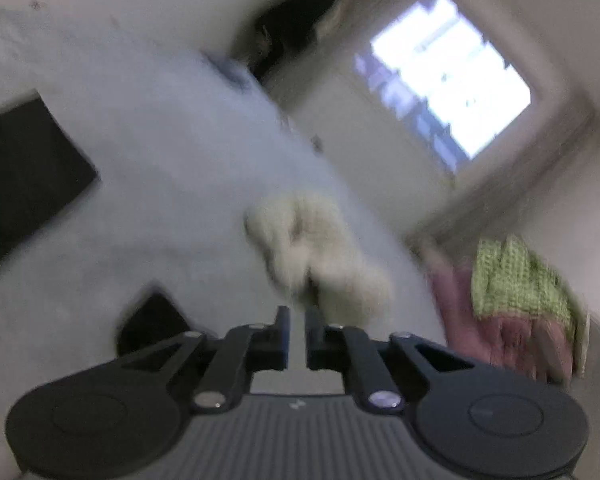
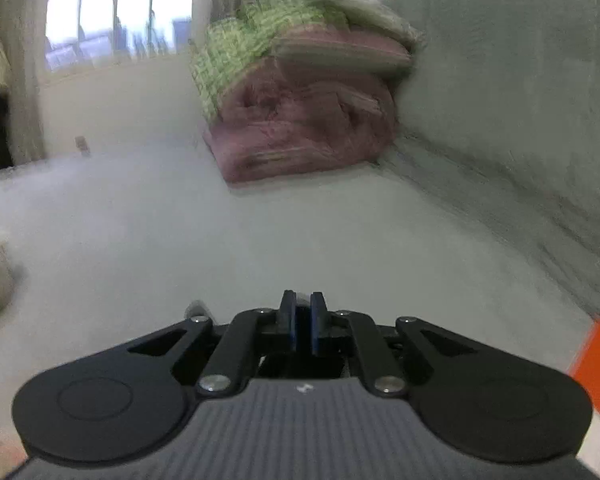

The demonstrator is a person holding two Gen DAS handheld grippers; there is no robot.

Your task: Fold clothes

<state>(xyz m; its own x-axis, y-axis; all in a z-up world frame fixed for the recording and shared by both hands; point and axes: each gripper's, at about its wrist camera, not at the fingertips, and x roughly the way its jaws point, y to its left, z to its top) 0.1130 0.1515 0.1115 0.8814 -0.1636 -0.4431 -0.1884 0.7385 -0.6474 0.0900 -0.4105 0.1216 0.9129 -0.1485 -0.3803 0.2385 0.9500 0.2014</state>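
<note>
Both tongs (image 1: 297, 316) (image 2: 303, 304) nearly closed, empty, over open bed (image 2: 140, 240).

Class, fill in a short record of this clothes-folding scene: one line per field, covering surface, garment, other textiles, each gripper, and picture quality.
surface: pale bed sheet
garment: cream fluffy item, crumpled, lying just ahead of the left gripper
other textiles: pink quilt folded in a stack, green knitted blanket on top
left gripper: jaws nearly closed with a narrow gap, nothing visibly held
right gripper: jaws nearly closed, nothing between them, above bare sheet
picture quality: motion blur in both views
</note>
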